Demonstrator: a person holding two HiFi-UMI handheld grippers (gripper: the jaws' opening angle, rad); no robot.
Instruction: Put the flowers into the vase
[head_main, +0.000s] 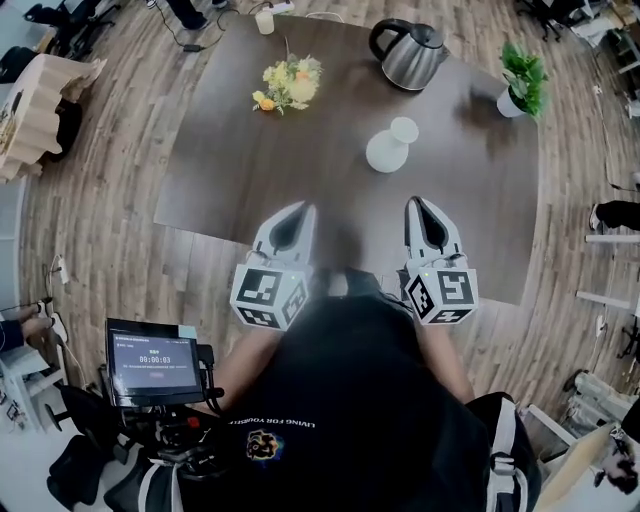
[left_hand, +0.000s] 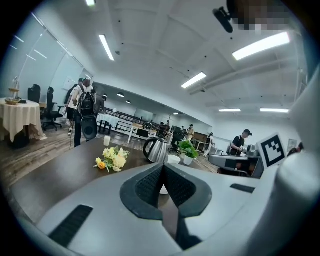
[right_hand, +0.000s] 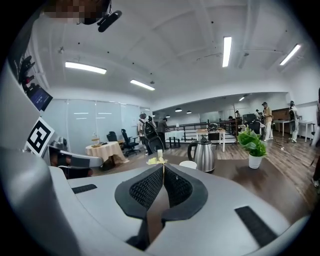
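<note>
A bunch of yellow flowers (head_main: 289, 84) lies on the dark table (head_main: 250, 170) at the far left; it also shows in the left gripper view as the flowers (left_hand: 112, 159). A white vase (head_main: 390, 146) stands upright mid-table, right of the bunch. My left gripper (head_main: 301, 210) and right gripper (head_main: 416, 204) hover side by side over the near table edge, both shut and empty. In the right gripper view the vase rim (right_hand: 188, 164) peeks above the shut right gripper (right_hand: 163, 167). The left gripper (left_hand: 163, 167) partly hides the vase.
A steel kettle (head_main: 408, 52) stands at the table's far edge. A potted green plant (head_main: 521, 80) sits at the far right. A small white cup (head_main: 264, 20) stands at the far left edge. People and office furniture fill the room behind.
</note>
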